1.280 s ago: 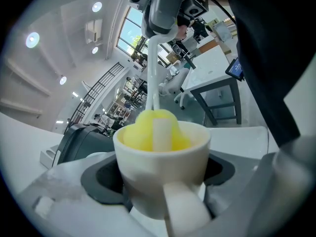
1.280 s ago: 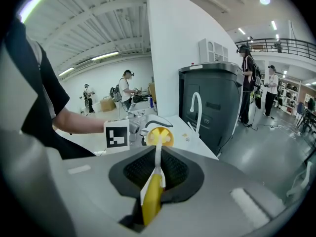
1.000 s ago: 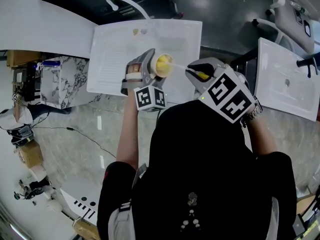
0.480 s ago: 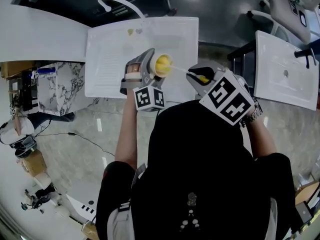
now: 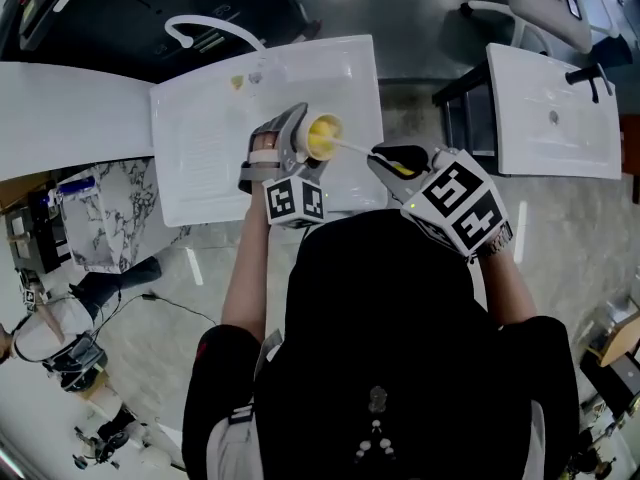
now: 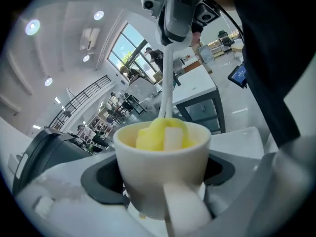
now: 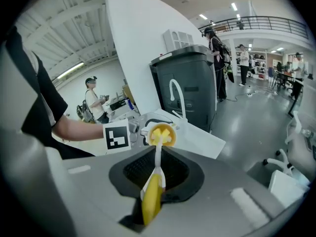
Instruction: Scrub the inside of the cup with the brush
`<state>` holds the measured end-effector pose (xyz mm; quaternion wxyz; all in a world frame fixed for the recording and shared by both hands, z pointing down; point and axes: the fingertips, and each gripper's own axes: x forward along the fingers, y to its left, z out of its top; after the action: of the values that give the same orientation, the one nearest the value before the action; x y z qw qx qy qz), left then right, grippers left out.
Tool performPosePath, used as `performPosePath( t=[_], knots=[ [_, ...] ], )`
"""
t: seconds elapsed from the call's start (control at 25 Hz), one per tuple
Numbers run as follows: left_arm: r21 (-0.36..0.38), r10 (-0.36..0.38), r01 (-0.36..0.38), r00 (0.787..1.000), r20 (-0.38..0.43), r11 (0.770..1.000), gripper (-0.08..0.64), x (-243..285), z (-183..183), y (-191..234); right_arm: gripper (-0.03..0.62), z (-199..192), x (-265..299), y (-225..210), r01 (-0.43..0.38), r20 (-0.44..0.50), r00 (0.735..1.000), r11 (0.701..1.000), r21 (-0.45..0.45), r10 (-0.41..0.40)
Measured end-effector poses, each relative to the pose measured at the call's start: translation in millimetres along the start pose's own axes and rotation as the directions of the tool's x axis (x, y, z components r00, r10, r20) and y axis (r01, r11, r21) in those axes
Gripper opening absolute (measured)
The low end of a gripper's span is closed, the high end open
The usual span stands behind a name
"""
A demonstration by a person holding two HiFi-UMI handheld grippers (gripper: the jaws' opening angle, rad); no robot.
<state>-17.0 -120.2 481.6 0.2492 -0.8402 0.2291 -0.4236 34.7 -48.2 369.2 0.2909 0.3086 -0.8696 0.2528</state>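
My left gripper [image 5: 293, 140] is shut on a small white cup [image 5: 322, 136] and holds it tilted over the white sink basin [image 5: 200, 138], mouth toward the right gripper. In the left gripper view the cup [image 6: 163, 167] sits between the jaws with its handle facing the camera. The brush's yellow sponge head [image 6: 160, 132] is inside the cup. Its white stem [image 6: 167, 83] runs up to my right gripper [image 6: 180, 9]. My right gripper [image 5: 392, 158] is shut on the brush's yellow handle [image 7: 152, 201]. From there the stem [image 7: 158, 157] reaches into the cup [image 7: 162, 135].
A curved white faucet [image 5: 200, 23] stands at the basin's back edge. A second white basin [image 5: 555, 118] is at the right across a gap. A dark bin [image 7: 190, 83] stands behind the sink. A marble-patterned box [image 5: 100, 218] sits at the left. People stand in the background.
The whole scene has slid left and down in the head view. The brush head stays inside the cup. The right gripper's marker cube has rolled a little.
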Motion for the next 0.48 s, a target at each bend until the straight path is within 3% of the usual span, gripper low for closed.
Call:
performPosePath(
  t=[0.48],
  knots=[
    [-0.066, -0.098, 0.111, 0.980, 0.176, 0.992, 0.457, 32.2, 23.2, -7.5, 0.035, -9.8, -4.9, -16.3, 0.190, 0.022, 0.981, 0.971, 0.148, -0.195]
  ],
)
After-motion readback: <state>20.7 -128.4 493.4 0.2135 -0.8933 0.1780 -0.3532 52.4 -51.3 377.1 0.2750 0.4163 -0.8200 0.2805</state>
